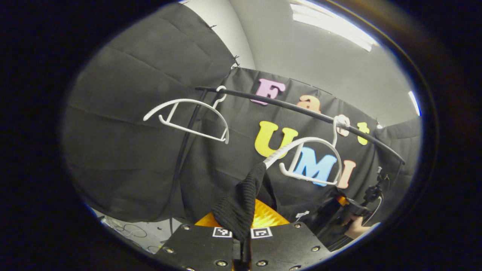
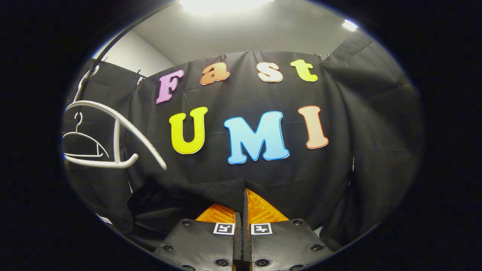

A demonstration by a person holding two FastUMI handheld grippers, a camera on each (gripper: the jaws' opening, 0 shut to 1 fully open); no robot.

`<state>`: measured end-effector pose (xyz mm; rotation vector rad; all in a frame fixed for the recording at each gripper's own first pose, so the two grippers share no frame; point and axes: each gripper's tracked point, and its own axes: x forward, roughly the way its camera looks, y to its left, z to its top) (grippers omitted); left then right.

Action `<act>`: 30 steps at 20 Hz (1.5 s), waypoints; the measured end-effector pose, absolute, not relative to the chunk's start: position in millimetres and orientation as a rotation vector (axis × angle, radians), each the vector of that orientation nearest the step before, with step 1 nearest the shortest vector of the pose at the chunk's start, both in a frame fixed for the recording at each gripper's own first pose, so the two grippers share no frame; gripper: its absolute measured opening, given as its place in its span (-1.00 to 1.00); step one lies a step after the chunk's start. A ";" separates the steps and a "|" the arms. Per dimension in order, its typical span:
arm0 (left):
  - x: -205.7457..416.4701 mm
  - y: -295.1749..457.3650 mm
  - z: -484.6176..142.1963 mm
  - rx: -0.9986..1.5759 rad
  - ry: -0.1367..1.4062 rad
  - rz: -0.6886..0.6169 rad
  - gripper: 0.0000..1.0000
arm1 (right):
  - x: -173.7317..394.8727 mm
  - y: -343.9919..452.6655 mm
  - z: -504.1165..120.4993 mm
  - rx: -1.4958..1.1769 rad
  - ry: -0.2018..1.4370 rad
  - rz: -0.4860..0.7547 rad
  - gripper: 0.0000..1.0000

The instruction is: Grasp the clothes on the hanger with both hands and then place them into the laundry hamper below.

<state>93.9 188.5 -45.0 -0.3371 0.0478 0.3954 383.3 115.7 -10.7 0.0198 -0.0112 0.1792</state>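
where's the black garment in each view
left gripper view: the black garment hangs bottom centre, running from the tip of the nearer white hanger down into the left tongs.
right gripper view: the same garment is draped across the lower centre and lower left, pinched in the right tongs.
shared landmark: the nearer white hanger, right of centre in the left gripper view, at the left edge in the right gripper view.

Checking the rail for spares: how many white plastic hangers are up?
2: one bare white plastic hanger at the rail's left end, another further right, its tip still in the black knit garment.
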 end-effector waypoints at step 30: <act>72.9 116.6 -200.3 -0.213 0.434 0.027 -0.94 | 141.5 120.8 -136.1 -0.020 0.336 0.176 -1.00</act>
